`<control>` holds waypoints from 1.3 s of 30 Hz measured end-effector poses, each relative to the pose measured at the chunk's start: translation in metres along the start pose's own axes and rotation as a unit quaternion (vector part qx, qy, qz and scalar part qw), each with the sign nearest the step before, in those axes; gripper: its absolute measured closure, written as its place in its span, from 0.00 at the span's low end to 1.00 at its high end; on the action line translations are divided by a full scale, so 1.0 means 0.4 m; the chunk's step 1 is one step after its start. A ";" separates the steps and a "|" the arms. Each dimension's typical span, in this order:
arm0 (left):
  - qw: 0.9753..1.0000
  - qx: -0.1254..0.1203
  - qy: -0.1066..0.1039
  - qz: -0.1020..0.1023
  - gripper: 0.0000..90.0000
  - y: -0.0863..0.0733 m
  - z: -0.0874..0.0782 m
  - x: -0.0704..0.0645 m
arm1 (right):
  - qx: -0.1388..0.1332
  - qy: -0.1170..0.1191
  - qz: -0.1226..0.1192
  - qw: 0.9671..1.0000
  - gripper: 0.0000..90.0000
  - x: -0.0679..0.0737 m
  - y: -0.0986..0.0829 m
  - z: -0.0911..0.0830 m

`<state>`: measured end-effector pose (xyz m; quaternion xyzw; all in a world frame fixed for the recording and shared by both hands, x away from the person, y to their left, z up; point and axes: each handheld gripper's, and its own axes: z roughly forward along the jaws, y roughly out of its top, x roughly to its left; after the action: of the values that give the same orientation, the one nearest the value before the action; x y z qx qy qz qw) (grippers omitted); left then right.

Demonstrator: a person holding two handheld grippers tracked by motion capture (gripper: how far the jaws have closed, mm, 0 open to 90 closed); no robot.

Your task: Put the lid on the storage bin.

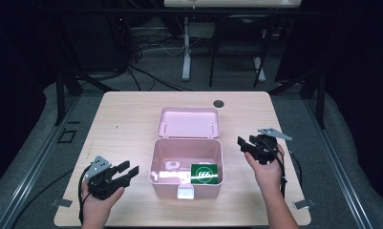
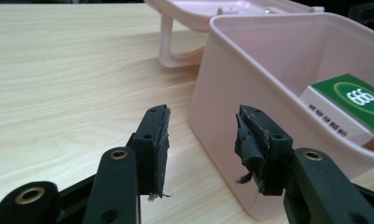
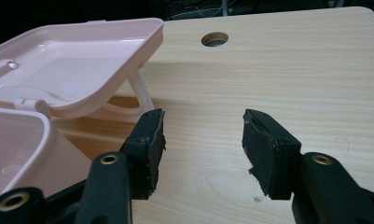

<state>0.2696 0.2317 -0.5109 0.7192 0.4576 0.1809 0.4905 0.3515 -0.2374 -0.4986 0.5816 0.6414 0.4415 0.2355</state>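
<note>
A pink plastic box (image 1: 186, 188) stands open at the table's middle front, its lid (image 1: 189, 122) flipped back flat behind it. Inside lies a green and white carton marked 666 (image 1: 205, 173) at the right, with a small white object (image 1: 171, 166) to its left. My left gripper (image 1: 127, 171) rests open on the table left of the box, nothing between its jaws; in the left gripper view (image 2: 201, 140) the box wall (image 2: 231, 102) and carton (image 2: 348, 107) are just ahead. My right gripper (image 1: 242, 142) is held open right of the box, empty (image 3: 203, 135), beside the lid (image 3: 77, 70).
A round cable hole (image 1: 218, 103) sits near the table's far edge, also seen as the hole (image 3: 214, 38) in the right gripper view. Bare wood (image 1: 122, 124) stretches to both sides of the box. Table legs, cables and dark frames stand beyond the far edge.
</note>
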 end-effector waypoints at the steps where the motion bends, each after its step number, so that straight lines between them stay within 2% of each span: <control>1: 1.000 0.001 0.000 0.001 0.60 -0.001 0.000 0.003 | 0.001 0.000 0.000 1.000 0.54 0.001 0.000 0.001; 8: 1.000 0.003 0.005 -0.004 0.60 -0.009 0.001 0.012 | 0.004 0.001 -0.002 1.000 0.54 0.002 -0.003 0.002; 16: 1.000 0.010 0.004 0.000 0.60 -0.014 0.004 0.012 | 0.012 0.006 -0.005 1.000 0.53 0.006 -0.008 0.009; 25: 1.000 0.004 0.005 0.001 0.60 -0.011 -0.003 0.013 | 0.040 0.020 -0.021 0.999 0.52 0.021 -0.012 0.034; 29: 1.000 0.005 0.003 -0.001 0.60 -0.010 -0.003 0.013 | 0.042 0.027 -0.021 0.999 0.52 0.028 -0.002 0.038; 30: 1.000 0.004 0.001 -0.002 0.60 -0.009 -0.001 0.011 | 0.047 0.038 -0.027 0.998 0.52 0.036 0.004 0.040; 32: 1.000 0.008 -0.002 0.002 0.60 -0.006 -0.003 0.007 | 0.059 0.038 -0.047 0.996 0.52 0.045 0.013 0.044; 33: 1.000 0.008 -0.002 0.002 0.60 -0.006 -0.003 0.007 | 0.059 0.038 -0.047 0.996 0.52 0.045 0.013 0.044; 36: 1.000 0.003 -0.012 0.004 0.60 0.000 -0.001 -0.004 | 0.077 0.063 -0.046 0.994 0.52 0.055 0.042 0.050; 39: 1.000 0.001 -0.016 0.006 0.59 0.004 -0.001 -0.012 | 0.078 0.069 -0.046 0.993 0.52 0.060 0.058 0.052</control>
<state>0.2674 0.2277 -0.5084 0.7253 0.4453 0.1718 0.4961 0.3759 -0.2100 -0.4844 0.5364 0.7147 0.4175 0.1646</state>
